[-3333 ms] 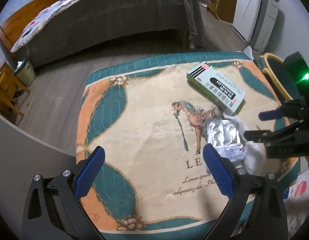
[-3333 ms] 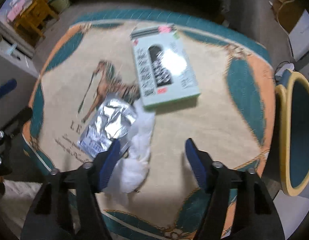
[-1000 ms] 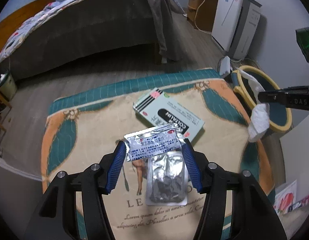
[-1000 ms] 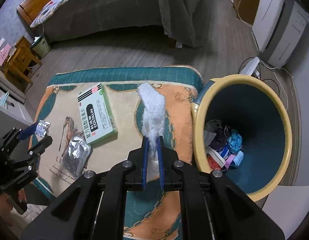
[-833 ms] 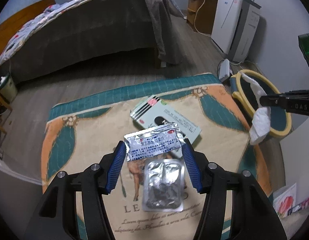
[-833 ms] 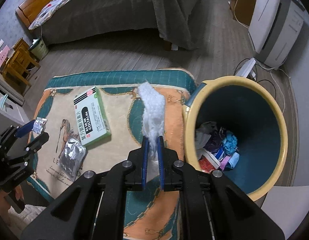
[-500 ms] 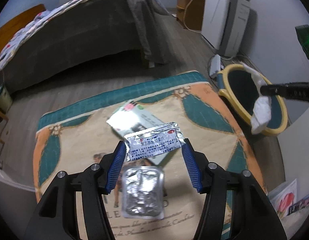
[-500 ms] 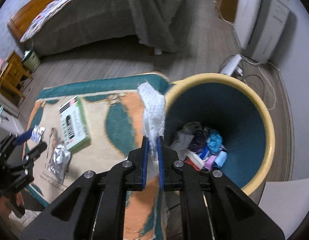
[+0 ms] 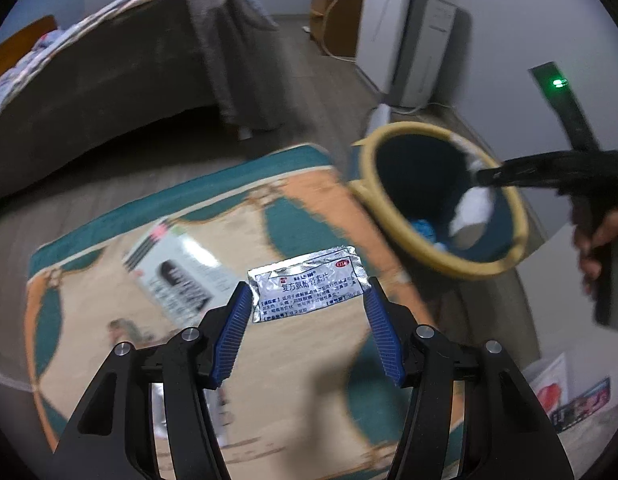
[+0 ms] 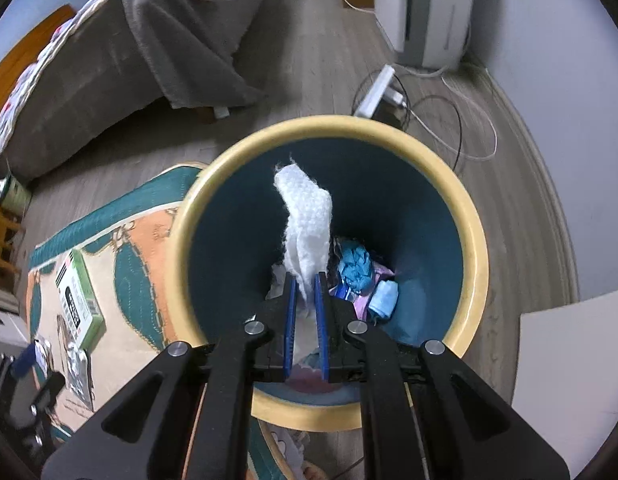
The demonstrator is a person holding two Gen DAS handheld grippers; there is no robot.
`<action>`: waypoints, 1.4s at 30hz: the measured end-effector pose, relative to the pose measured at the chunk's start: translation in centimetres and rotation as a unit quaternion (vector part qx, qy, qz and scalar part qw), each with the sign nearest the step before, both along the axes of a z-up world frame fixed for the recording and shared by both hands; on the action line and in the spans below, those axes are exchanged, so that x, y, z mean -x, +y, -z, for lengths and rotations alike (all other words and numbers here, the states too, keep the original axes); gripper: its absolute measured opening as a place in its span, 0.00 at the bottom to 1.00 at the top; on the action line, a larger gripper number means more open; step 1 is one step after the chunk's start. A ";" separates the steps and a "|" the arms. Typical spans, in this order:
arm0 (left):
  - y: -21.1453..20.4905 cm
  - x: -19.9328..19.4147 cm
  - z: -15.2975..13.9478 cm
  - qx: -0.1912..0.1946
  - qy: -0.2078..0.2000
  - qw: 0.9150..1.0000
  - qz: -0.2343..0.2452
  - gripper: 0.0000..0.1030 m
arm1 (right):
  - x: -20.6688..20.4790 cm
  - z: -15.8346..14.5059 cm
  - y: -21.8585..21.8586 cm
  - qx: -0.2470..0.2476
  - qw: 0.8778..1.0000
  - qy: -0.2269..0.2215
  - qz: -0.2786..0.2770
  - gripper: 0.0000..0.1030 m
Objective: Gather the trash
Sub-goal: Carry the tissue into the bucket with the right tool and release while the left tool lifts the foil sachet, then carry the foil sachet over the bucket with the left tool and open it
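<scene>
The right gripper (image 10: pixel 305 280) is clamped on a white tissue (image 10: pixel 307 220), its blue pads pressed against the wad, which stands up between them directly over the mouth of the trash bin (image 10: pixel 475 248). The bin has a yellow rim and a teal inside, and at its bottom lie blue, pink and white scraps. From the left wrist view the same tissue (image 9: pixel 473 216) hangs over the bin (image 9: pixel 437 262) from the right gripper (image 9: pixel 485 176). The left gripper (image 9: pixel 307 300) holds a silver foil sachet (image 9: pixel 307 290) by its two short edges, fingers closed on it, above the patterned mat (image 9: pixel 309 360). On the mat lie a pale green box (image 9: pixel 177 276) and, beside it in the right wrist view, a foil blister pack (image 10: pixel 77 368). The mat's edge lies just beside the bin
</scene>
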State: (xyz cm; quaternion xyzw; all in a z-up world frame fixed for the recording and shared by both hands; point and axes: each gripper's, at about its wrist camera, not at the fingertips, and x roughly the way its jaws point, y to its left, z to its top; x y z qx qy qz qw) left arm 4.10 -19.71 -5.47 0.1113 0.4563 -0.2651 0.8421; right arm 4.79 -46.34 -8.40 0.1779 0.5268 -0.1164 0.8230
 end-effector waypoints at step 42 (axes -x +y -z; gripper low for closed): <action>3.1 -3.0 -1.4 -0.017 -0.042 0.997 -0.070 0.93 | -2.1 -1.4 4.2 -0.015 0.997 -0.058 -0.051 0.90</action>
